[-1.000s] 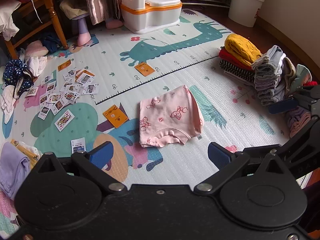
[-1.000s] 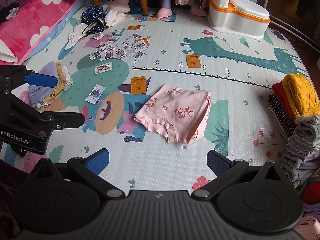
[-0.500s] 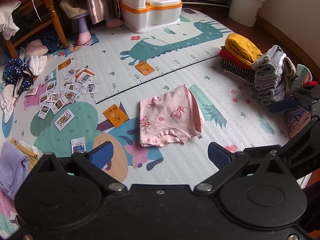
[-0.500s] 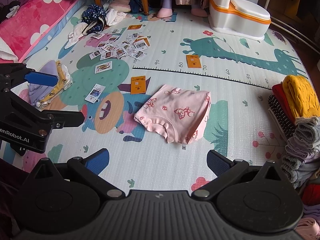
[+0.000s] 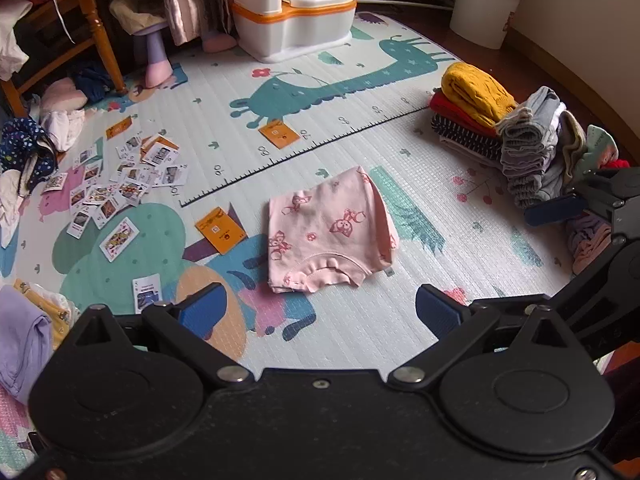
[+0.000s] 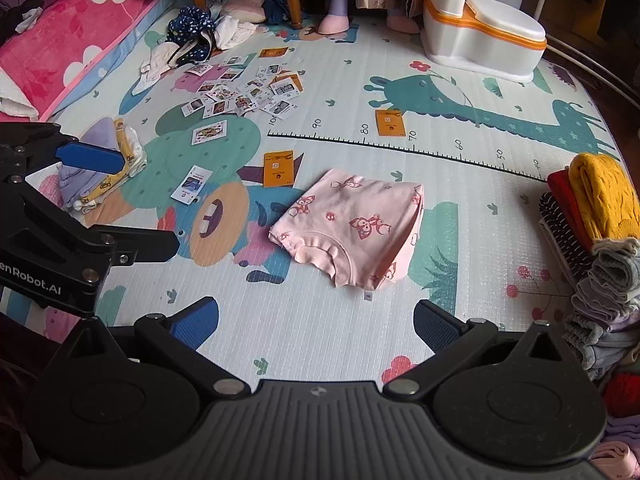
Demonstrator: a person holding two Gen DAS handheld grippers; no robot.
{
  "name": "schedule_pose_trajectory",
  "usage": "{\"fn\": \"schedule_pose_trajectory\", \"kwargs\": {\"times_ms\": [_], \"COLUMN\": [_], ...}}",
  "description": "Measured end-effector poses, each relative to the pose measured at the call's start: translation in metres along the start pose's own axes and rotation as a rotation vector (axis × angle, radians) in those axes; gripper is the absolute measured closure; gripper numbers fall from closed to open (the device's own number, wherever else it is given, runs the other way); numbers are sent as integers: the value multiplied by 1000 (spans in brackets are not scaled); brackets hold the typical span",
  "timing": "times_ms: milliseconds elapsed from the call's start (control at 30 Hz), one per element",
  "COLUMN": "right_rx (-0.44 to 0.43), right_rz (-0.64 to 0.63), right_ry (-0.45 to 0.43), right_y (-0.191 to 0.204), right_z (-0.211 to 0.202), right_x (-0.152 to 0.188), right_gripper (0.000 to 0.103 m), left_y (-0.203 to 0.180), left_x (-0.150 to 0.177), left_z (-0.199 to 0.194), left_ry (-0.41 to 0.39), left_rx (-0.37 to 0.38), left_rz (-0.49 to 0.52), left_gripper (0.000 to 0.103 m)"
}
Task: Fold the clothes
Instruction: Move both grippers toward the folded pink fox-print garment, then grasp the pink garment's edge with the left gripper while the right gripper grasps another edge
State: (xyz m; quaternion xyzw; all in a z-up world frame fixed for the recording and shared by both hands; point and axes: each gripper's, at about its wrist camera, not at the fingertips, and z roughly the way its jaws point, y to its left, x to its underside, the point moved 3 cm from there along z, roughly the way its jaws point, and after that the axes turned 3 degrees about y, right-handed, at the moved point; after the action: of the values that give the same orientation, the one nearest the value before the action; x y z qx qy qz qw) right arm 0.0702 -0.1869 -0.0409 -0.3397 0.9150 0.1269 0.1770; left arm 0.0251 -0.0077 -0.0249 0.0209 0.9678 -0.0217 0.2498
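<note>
Surface: printed foam play mat on the floor, giraffe and ruler pattern. Landmark: folded pink garment, flat near mat centre. Orange card just left of it; scattered playing cards farther left. Stack of folded clothes well to its right. White-and-orange potty beyond it, at the far mat edge. Purple and yellow garments at the left edge.

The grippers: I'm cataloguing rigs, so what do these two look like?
Both are matte black with blue pads on the fingers. The left gripper has a smooth base with two round discs and silver rivets. The right gripper has a ribbed grey base. White lettering ending "enRobot.AI" marks the left gripper's side.
</note>
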Motion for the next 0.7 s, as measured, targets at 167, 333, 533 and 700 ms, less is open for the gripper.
{"fn": "schedule_pose_trajectory", "kwargs": {"times_ms": [167, 333, 533, 700], "right_rx": [-4, 9, 32, 59], "right_rz": [0, -8, -78, -213], "right_ry": [11, 13, 14, 32], "right_y": [-10, -20, -27, -25], "right_z": [7, 19, 47, 80], "right_x": [-1, -7, -11, -1], "right_gripper": [0, 0, 0, 0], "left_y": [-4, -7, 0, 5], "left_x": [-5, -14, -7, 7], "left_z": [7, 18, 38, 70], "left_ry": [9, -16, -92, -59], "left_rx": [15, 19, 22, 38], "left_rz": [48, 129, 261, 416], "left_gripper": [1, 1, 1, 1]}}
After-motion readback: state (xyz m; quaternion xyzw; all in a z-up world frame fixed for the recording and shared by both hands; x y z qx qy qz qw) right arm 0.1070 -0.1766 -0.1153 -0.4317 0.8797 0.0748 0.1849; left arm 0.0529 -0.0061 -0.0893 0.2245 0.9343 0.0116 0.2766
